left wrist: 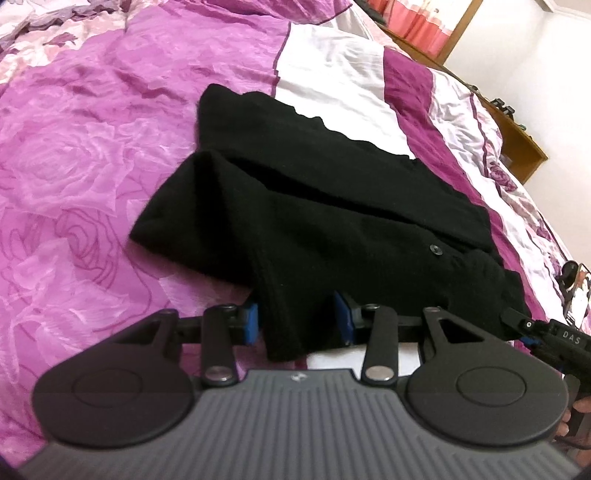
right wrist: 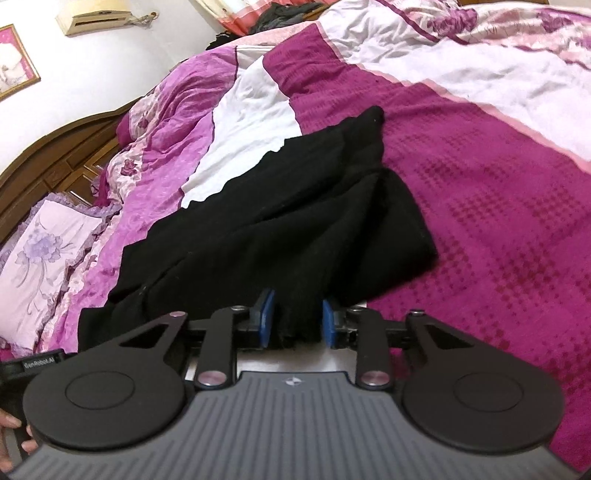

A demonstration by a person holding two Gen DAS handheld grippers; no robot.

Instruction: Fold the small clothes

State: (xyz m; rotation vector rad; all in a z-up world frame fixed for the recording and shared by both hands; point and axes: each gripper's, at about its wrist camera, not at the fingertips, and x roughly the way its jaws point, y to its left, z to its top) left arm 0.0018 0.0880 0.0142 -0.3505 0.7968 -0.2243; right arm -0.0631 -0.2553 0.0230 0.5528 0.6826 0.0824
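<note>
Gripping the black knitted button-up cardigan (left wrist: 314, 206) on the magenta floral bedspread (left wrist: 74, 155), your left tongs (left wrist: 299, 321) and right tongs (right wrist: 295, 321) pinch thin hems; uneven lifting risks slippage.

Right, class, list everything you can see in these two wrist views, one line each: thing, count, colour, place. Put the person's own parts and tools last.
black cardigan: one, black, lying on the bedspread, near edge between both grippers' pads
button: one visible, black, on the cardigan front
bedspread: one, magenta, pink and white floral, covering the bed
pillow: one, lilac floral, at the headboard end
headboard: one, brown wood, behind the pillow
framed picture: one, pink, on the wall
air conditioner: one, cream, high on the wall
left gripper: one, black with blue pads, fabric between the pads
right gripper: one, black with blue pads, fabric between the pads
hand: one partly visible, on the left gripper's handle
</note>
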